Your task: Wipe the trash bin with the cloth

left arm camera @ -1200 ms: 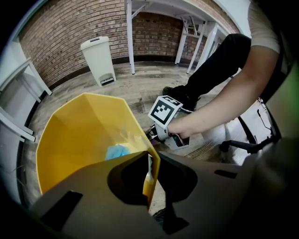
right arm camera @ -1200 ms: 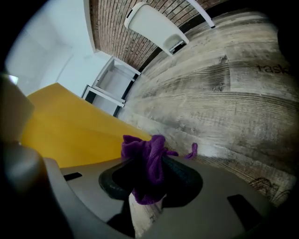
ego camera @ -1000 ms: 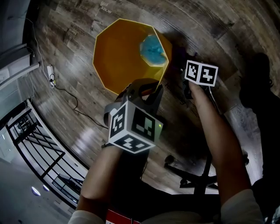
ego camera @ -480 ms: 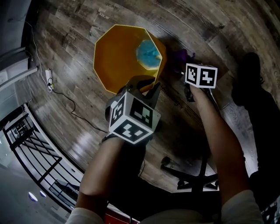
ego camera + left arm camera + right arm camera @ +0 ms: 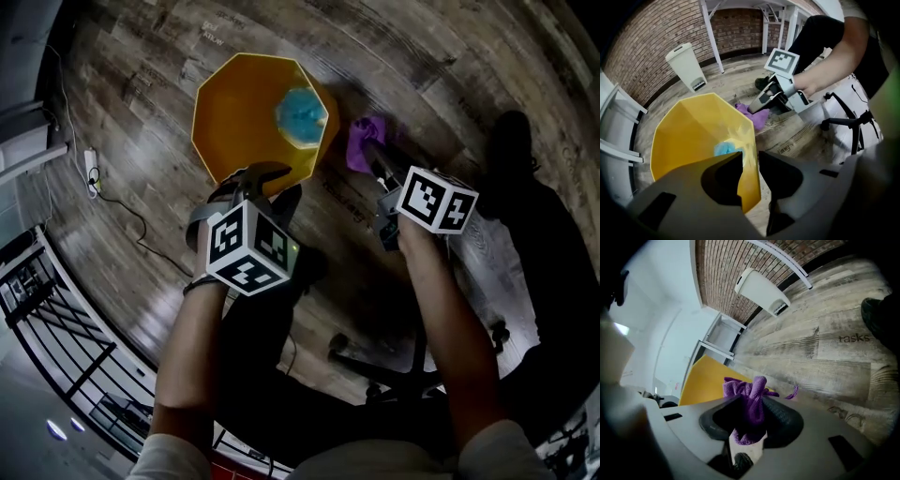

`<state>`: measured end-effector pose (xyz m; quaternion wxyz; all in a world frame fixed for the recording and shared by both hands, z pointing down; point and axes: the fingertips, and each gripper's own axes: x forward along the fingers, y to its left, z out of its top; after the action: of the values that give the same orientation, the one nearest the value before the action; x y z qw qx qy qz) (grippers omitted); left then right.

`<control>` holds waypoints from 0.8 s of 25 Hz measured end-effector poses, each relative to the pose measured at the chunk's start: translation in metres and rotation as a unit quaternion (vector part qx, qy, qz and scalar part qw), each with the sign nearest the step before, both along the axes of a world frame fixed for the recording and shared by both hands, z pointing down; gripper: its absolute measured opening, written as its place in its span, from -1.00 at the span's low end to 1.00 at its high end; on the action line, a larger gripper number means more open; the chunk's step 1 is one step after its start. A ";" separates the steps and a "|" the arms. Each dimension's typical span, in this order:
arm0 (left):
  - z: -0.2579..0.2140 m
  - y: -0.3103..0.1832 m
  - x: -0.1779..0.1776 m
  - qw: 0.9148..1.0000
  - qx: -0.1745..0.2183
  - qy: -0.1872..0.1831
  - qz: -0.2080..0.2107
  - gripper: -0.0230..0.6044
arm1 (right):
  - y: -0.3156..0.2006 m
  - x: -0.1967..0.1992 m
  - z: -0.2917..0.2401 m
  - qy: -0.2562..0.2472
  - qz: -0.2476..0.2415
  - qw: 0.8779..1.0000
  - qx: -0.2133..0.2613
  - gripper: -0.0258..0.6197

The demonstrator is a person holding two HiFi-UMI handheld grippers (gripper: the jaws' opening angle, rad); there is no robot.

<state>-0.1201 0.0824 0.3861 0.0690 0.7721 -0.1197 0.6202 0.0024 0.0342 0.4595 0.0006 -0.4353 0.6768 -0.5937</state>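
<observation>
Trash bin (image 5: 234, 112) rim let go, cloth (image 5: 361, 145) gripped beside it

The yellow trash bin stands open-mouthed on the plank floor (image 5: 441, 66). Something blue (image 5: 302, 114) lies at its bottom, possibly a crumpled wad; the view is too dim to be sure. The left gripper (image 5: 258, 178) points steeply down over the near rim, its jaws straddling the yellow wall. They have just been opening, and a gap shows between one pad and the plastic, so the rim is released. The right gripper (image 5: 375, 164) is clenched on the purple cloth, which bunches up between its pads, just beside the bin's outer wall.
</observation>
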 end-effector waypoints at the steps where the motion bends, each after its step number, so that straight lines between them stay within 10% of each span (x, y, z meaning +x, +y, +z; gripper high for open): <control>1: 0.001 -0.001 0.000 1.000 -0.001 0.002 -0.004 -0.58 | 0.002 -0.006 -0.011 -0.014 0.004 1.000 0.006 -0.51; 20: 0.000 -0.015 0.013 0.992 -0.038 0.031 -0.116 -0.86 | 0.000 -0.040 -0.109 -0.088 -0.023 0.989 0.120 -0.51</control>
<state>-0.1067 0.0671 0.3861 0.1736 0.7686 -0.1827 0.5880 -0.0378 0.0342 0.3506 0.0989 -0.3627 0.7499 -0.5444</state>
